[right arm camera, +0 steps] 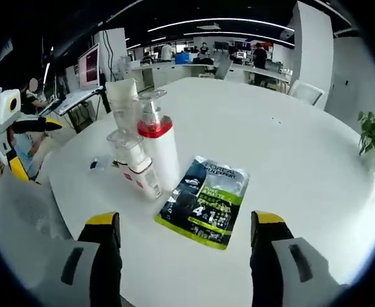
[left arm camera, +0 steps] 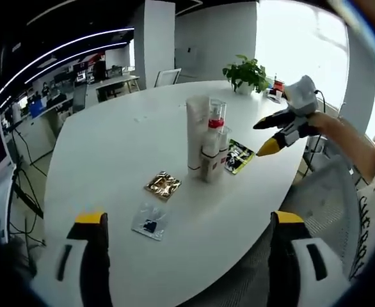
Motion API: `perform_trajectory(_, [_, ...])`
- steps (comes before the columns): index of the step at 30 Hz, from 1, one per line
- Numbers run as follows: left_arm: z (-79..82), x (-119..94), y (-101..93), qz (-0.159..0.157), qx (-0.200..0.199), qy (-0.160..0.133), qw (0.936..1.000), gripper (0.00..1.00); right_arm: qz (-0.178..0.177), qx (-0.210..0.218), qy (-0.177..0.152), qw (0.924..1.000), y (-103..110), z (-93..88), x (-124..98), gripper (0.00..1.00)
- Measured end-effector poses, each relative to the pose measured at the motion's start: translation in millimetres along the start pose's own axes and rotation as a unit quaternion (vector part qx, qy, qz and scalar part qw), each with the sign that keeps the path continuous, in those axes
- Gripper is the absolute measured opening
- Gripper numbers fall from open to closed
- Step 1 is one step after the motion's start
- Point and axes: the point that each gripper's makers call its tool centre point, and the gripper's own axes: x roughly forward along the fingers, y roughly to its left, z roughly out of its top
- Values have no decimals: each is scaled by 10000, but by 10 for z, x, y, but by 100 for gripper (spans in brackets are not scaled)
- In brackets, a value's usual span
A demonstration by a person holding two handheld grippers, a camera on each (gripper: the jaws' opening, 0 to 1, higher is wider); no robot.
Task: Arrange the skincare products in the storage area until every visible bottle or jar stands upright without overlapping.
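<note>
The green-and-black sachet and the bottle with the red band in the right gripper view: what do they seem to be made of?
The green-and-black sachet looks like thin plastic or foil film with a glossy printed face; it lies flat and catches light. The bottle with the red band seems white opaque plastic, smooth, with a clear cap on top that could be clear plastic; glass cannot be ruled out.

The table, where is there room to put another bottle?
The white table is bare on the wide stretch between the bottle cluster and the potted plant, and out toward the chair. It is crowded around the bottles, where the green sachet, gold sachet and clear packet lie.
</note>
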Motion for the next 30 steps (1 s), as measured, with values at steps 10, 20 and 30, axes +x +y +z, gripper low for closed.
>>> perform_trajectory(10, [-25,52,-25,-36,-41,94,9999,98,30,180,74,9998,-173,-96,161,62])
perform_trajectory(20, [-55,81,-25,-64,-163,160,9997,96,48,274,285,9992,-322,-226,243,55])
perform_trajectory(30, [-84,93,-42,-111,-176,239,9995,94,-18,475,478,9977,-457,-306,336,37])
